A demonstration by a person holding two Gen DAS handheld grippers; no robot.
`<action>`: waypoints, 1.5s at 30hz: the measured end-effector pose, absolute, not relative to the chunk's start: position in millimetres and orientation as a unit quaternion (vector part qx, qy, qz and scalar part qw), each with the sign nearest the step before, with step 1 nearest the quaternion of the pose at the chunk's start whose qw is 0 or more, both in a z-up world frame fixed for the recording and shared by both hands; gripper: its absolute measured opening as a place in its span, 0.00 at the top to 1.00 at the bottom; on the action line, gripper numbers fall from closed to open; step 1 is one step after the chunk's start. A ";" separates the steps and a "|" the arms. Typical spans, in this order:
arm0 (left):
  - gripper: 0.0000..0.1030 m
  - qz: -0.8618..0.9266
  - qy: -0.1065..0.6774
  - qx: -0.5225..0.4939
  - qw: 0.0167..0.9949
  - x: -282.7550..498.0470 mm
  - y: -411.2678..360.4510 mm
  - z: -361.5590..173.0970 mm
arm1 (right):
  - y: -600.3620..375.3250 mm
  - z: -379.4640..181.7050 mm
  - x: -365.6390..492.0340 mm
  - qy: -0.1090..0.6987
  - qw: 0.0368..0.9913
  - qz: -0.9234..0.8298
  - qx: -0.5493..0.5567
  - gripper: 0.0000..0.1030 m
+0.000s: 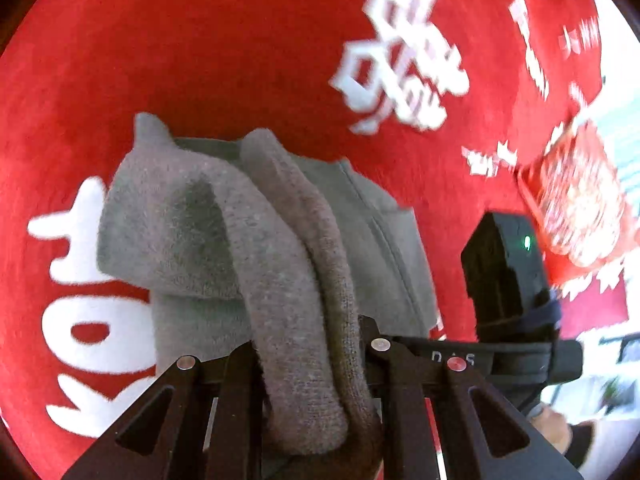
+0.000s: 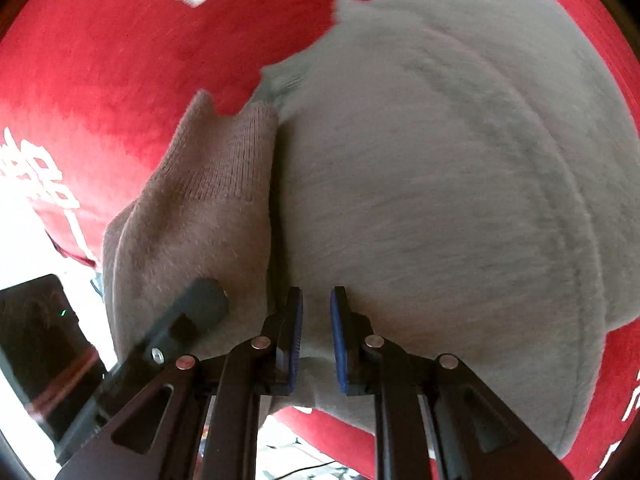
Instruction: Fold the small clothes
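A small grey fleece garment (image 1: 188,224) with a brown ribbed cuff (image 1: 336,292) lies on a red cloth. In the left wrist view my left gripper (image 1: 308,356) is shut on the garment, and a fold of grey and brown fabric drapes over and between its fingers. In the right wrist view the garment (image 2: 440,184) fills most of the frame, with the brown cuff (image 2: 208,196) at its left. My right gripper (image 2: 316,312) hovers at the garment's near edge, its blue pads (image 2: 338,336) a small gap apart with nothing between them.
The red cloth (image 1: 240,48) with white lettering (image 1: 400,60) covers the table. The other gripper's black body (image 1: 508,268) with a green light sits at right. A red patterned packet (image 1: 576,192) lies near the far right edge. A dark device (image 2: 44,344) shows at the lower left.
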State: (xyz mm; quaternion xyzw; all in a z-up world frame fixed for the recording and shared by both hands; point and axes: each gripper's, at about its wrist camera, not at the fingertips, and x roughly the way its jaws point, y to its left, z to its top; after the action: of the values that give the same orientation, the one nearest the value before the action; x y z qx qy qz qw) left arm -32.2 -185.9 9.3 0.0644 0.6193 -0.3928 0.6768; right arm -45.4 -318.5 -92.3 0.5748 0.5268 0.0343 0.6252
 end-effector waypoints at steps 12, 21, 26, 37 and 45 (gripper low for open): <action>0.76 -0.401 0.562 0.212 0.692 -86.8 -240.0 34.3 | -395.3 -124.4 -121.4 0.441 0.580 0.033 0.684 0.66; 0.35 -0.431 0.483 0.270 0.713 -122.3 -251.8 63.5 | -431.9 -143.3 -161.5 0.375 0.543 0.068 0.748 0.46; 0.34 -0.468 0.469 0.249 0.707 -129.9 -250.8 93.4 | -444.9 -159.5 -184.7 0.306 0.502 0.103 0.802 0.20; 0.34 -0.269 0.586 0.174 0.744 -9.9 -136.8 40.5 | -439.0 -130.2 -171.4 0.436 0.602 0.097 0.662 0.22; 0.34 -0.203 0.631 0.155 0.732 2.5 -113.8 -8.0 | -431.0 -62.0 -142.4 0.503 0.704 0.090 0.493 0.86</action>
State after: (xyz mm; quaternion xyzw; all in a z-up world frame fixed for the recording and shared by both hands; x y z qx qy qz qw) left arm 2.5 -113.8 -8.0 0.1550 0.6310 -0.2031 0.7325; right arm -142.4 -431.0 -62.0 0.4926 0.5033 0.0900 0.7042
